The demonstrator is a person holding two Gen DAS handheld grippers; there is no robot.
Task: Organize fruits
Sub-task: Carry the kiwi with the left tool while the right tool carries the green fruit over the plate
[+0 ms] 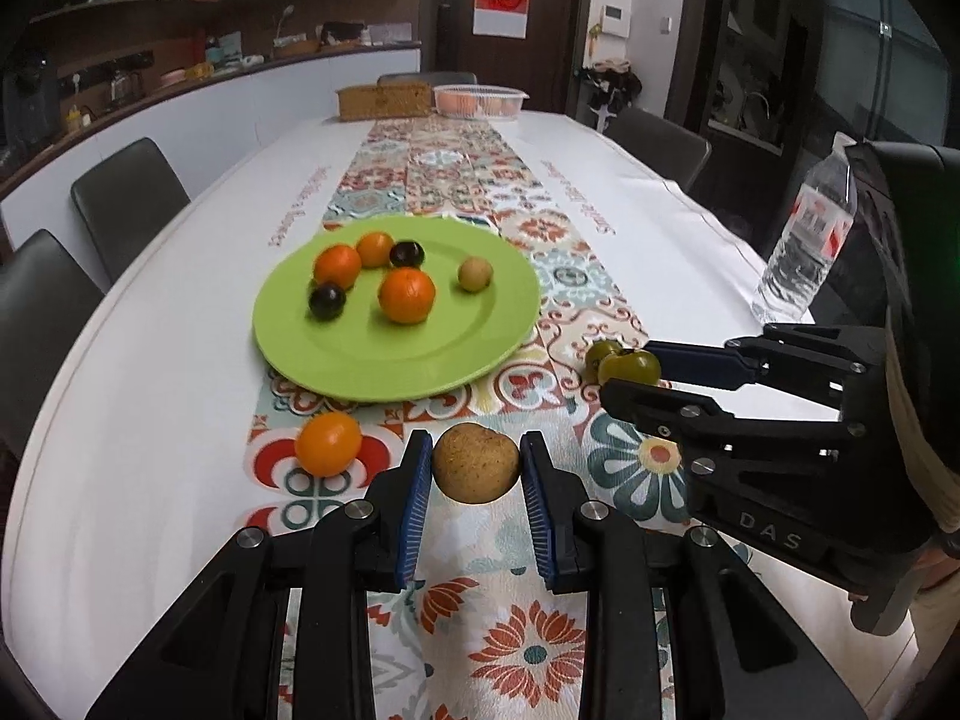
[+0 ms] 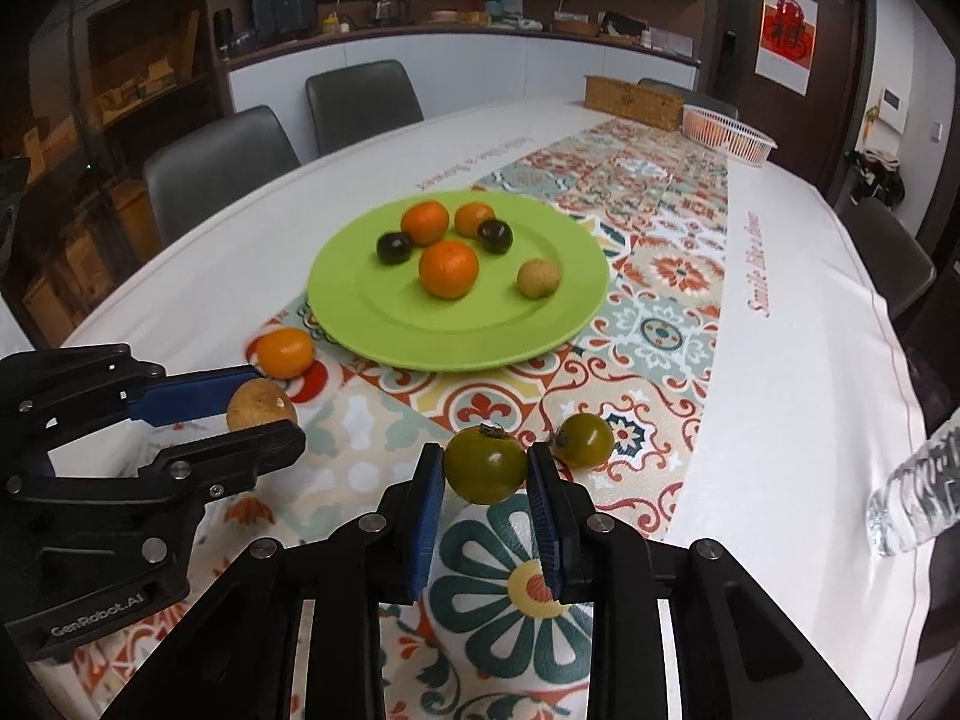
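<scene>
A green plate [image 1: 360, 360] [image 2: 372, 324] on the patterned runner holds three oranges, two dark plums and a small tan fruit [image 1: 475, 273]. My left gripper [image 1: 476, 468] is shut on a brown round fruit [image 1: 475, 463] [image 2: 259, 403], just off the cloth near the plate's front edge. My right gripper [image 2: 485, 468] is shut on a green tomato [image 2: 485, 463] [image 1: 630, 367]. A second green tomato [image 2: 585, 439] [image 1: 602, 353] lies on the runner just right of it. A loose orange [image 1: 329, 443] [image 2: 285, 351] lies by the plate's near rim.
A clear water bottle [image 1: 807, 240] [image 2: 912, 498] stands near the table's right edge. A wicker box [image 1: 384, 101] and a basket of fruit [image 1: 480, 99] sit at the far end. Grey chairs [image 1: 129, 198] line the table.
</scene>
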